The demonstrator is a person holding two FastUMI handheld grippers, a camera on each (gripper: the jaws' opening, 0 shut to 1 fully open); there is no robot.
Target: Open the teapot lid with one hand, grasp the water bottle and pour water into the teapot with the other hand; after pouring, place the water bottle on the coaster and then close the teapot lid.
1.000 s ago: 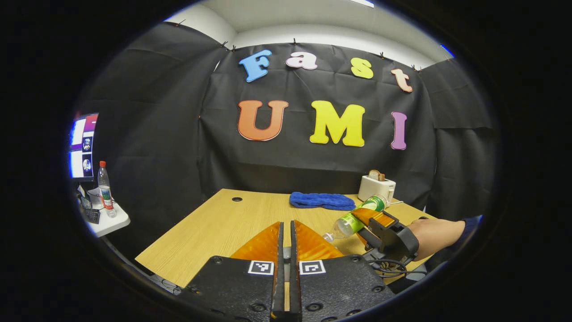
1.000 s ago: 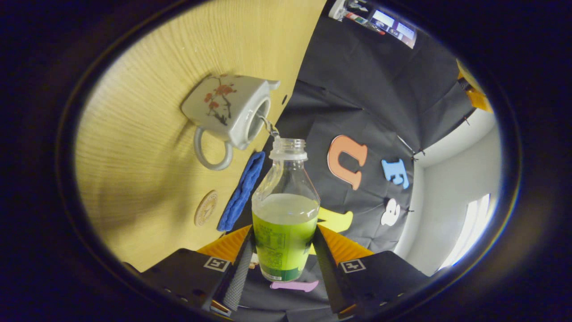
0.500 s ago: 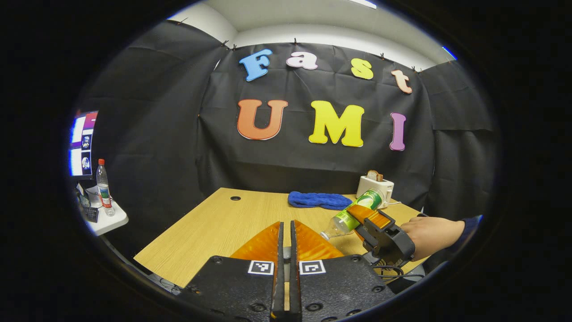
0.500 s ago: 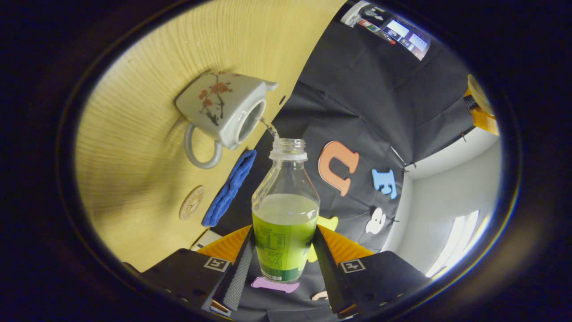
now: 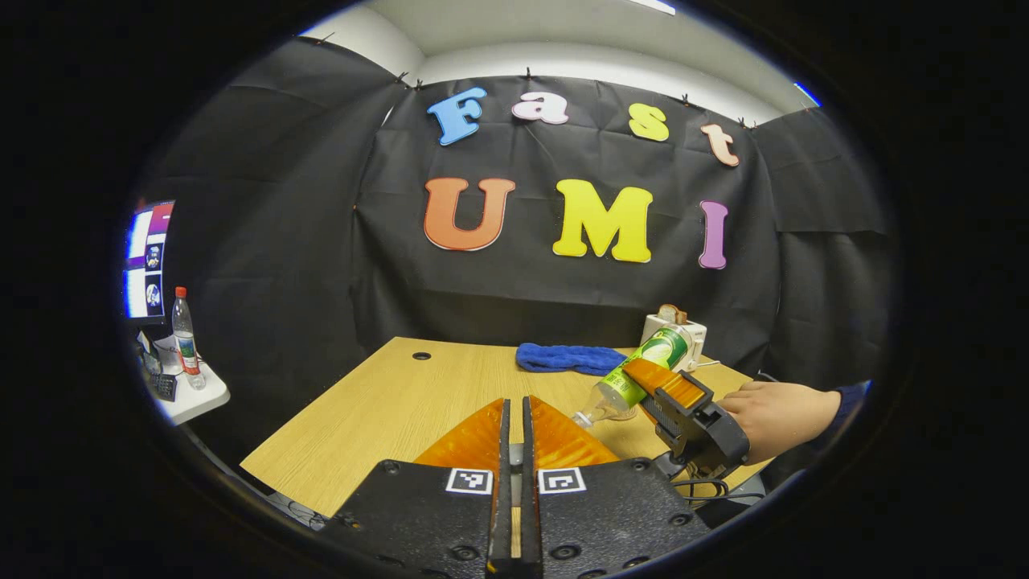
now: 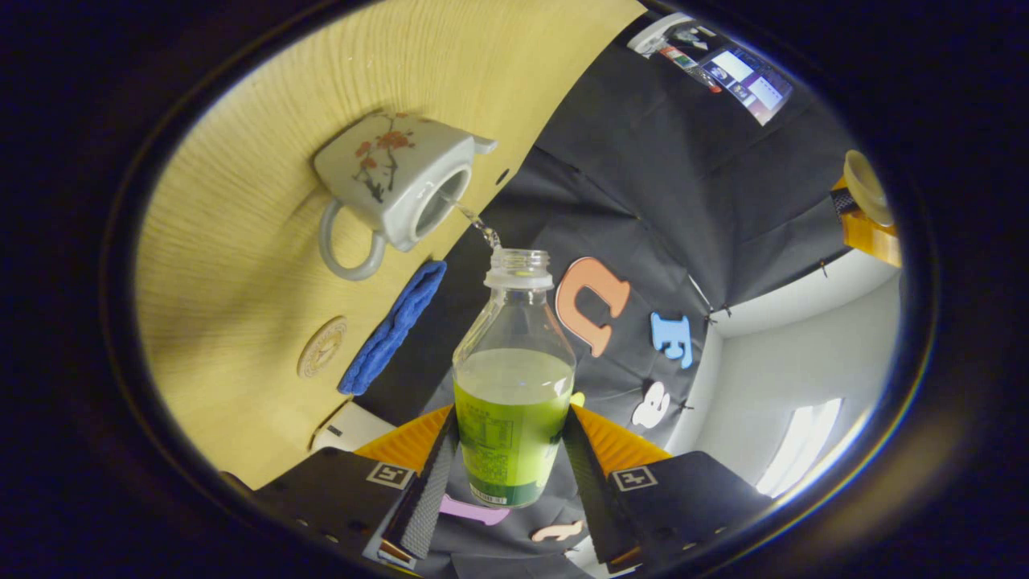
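Bottle (image 6: 514, 386) is getting clamped by the right gripper (image 6: 514, 450) and tipped just over the teapot (image 6: 394, 189), water streaming into its mouth, so pouring's underway and next I'd guess righting it toward the coaster (image 6: 321, 347) beside the teapot, while the left gripper (image 5: 514, 438) is sitting pinched closed, lid unseen.

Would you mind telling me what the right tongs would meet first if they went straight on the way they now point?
Probably the teapot: the water bottle they hold aims just beside its open mouth, though depth is unclear.
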